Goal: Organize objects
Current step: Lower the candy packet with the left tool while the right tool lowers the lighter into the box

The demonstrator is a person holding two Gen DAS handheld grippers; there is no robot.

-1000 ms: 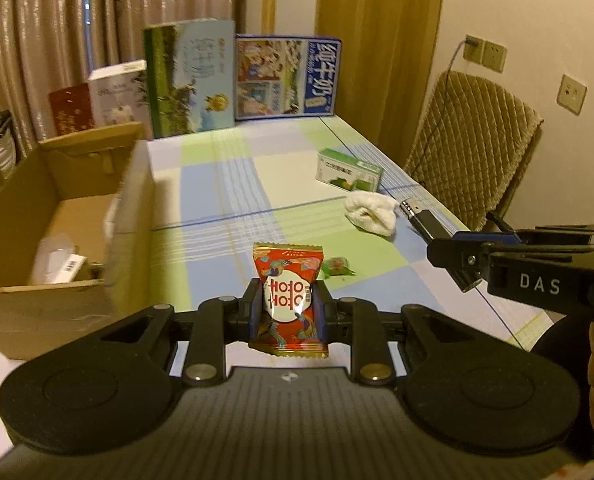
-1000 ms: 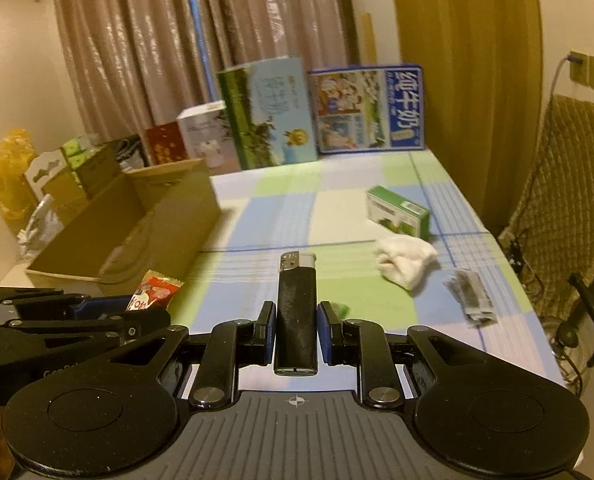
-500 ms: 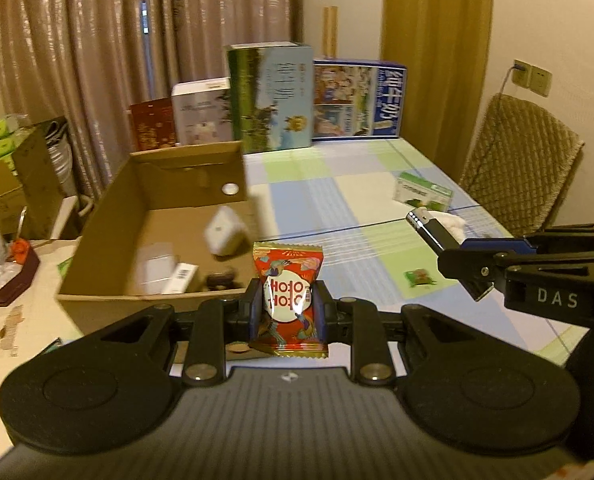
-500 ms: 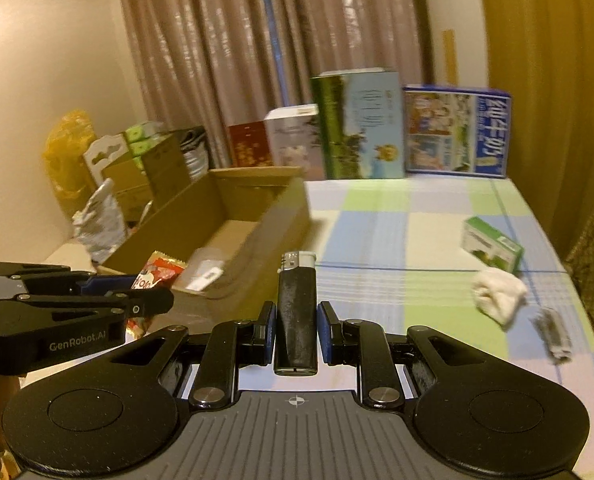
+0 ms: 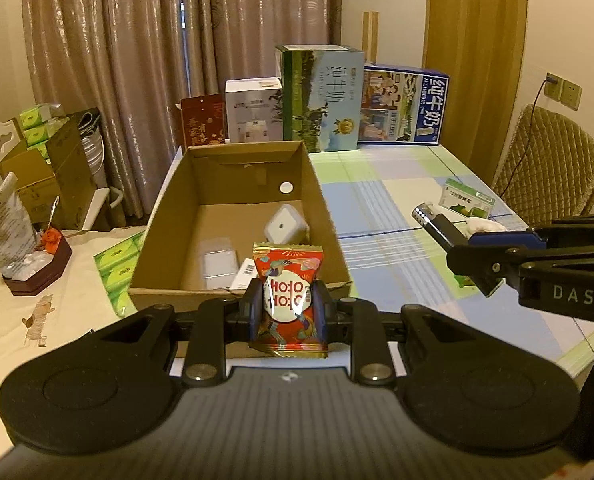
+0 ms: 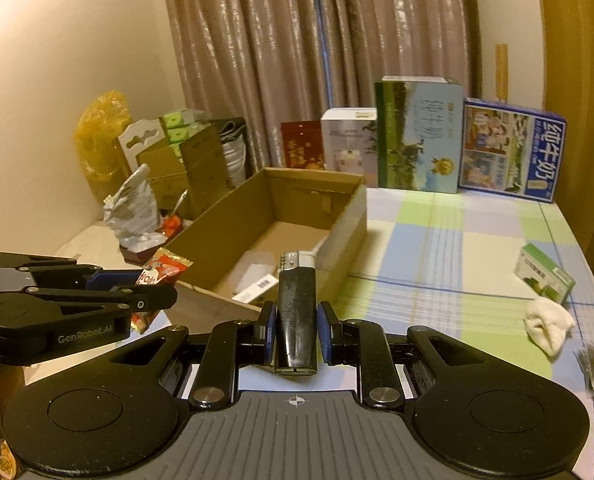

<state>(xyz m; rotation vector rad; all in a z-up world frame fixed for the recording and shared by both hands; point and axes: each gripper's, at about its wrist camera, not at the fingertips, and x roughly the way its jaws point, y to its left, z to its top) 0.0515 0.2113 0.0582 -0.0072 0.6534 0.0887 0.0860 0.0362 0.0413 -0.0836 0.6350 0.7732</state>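
From my left wrist, my left gripper [image 5: 288,306] has its jaws clamped on the red foil HoJo snack packet [image 5: 289,300], just short of the open brown cardboard box [image 5: 325,216]; released here, it could catch the near wall. My right wrist shows my right gripper [image 6: 296,330] pinching a black plastic lighter [image 6: 296,312], plus grey clutter on the counter [image 6: 493,248] unseen leftward.

Back of my table: tall green milk carton [image 5: 321,98], blue milk box [image 5: 405,106] right of it, white box [image 5: 253,110] & dark red box [image 5: 203,120] to its left, all upright vs the curtain [image 5: 137,40]. Quilted chair [image 5: 549,164] at far right, wall socket [image 5: 563,90] above it. Green tissue packs [image 5: 119,262] lie left of me.
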